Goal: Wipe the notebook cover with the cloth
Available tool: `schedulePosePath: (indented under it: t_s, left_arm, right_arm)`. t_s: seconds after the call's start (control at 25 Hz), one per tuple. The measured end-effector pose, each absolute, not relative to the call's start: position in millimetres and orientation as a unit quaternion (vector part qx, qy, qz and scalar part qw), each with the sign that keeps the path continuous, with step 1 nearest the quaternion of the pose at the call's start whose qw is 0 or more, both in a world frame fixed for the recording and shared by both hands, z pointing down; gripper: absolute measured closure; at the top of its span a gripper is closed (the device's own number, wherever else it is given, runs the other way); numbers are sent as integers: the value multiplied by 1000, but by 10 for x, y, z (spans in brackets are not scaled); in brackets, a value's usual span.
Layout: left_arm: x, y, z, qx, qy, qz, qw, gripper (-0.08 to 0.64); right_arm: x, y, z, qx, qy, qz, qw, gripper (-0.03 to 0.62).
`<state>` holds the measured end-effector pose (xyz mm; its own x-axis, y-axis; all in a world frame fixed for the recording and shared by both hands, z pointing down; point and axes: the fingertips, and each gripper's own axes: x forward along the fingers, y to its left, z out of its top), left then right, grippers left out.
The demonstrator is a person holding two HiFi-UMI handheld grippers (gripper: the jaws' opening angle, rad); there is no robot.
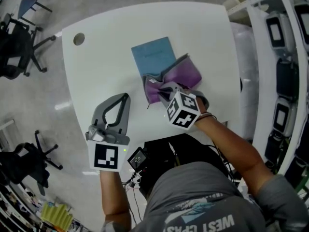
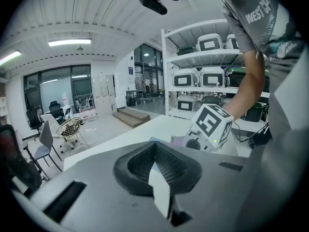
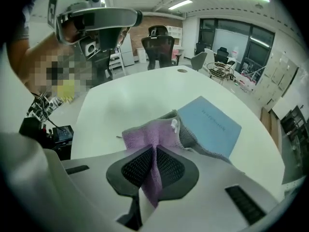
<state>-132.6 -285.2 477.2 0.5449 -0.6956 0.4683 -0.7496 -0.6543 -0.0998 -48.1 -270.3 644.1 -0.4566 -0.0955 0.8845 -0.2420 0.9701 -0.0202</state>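
Observation:
A light-blue notebook (image 1: 153, 56) (image 3: 212, 124) lies flat on the white round table (image 1: 101, 66). A purple cloth with a grey underside (image 1: 174, 79) (image 3: 147, 134) lies bunched over the notebook's near right corner and onto the table beside it. My right gripper (image 1: 161, 93) (image 3: 154, 151) is shut on the cloth's near edge, and a purple fold shows pinched between the dark pads. My left gripper (image 1: 126, 96) (image 2: 154, 146) hovers over bare table to the left of the cloth, shut with nothing in it. The right gripper's marker cube (image 2: 211, 124) shows in the left gripper view.
A round cable hole (image 1: 78, 38) sits near the table's far left edge. A small black device with cables (image 1: 137, 158) hangs at the table's near edge. Shelving with white machines (image 1: 285, 57) stands close on the right. Office chairs (image 1: 19, 47) stand on the floor at the left.

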Motion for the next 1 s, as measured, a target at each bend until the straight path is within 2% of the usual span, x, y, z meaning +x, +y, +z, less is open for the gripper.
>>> schedulePosePath:
  t_s: [0.24,0.48,0.76,1.0]
  left_arm:
    - [-1271,-2830,4782,880,-406,241,52,558]
    - [-1341,-2863,4771,879,-410,238,53,557]
    - [-1436,-2904,4845,876,-412,242,61,557]
    - [-1464,-2946,4845,876,-413,241,64,558]
  right_arm:
    - [-10,-3009,6474,160,-834,112,516,546]
    - [37,-3677,6511,221,-818,151,508,546]
    - [-357,-4422,6490,245,-815,117,512,546]
    - [-884,-4436,6352,205,-834,54,510,546]
